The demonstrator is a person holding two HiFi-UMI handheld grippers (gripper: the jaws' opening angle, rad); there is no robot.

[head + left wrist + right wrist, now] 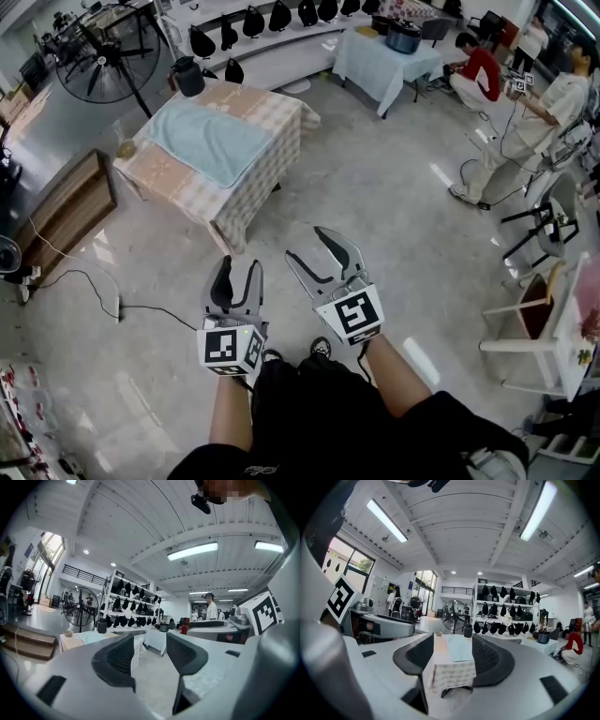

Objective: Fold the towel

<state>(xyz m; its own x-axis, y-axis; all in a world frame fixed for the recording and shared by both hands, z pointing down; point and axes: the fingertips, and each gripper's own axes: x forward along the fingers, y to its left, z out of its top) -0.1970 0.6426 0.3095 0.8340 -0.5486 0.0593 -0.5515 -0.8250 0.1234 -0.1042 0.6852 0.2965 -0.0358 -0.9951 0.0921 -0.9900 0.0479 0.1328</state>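
Observation:
A light blue towel lies spread flat on a table with a checked cloth, well ahead of me at the upper left. The right gripper view shows the towel far off between the jaws. Both grippers are held level in front of me, some way short of the table. My left gripper is open and empty. The right gripper is open too, with nothing between its fingers.
A large standing fan and a black jug are behind the table. A wooden bench and a floor cable lie left. A second clothed table and two people are at the right, with white chairs.

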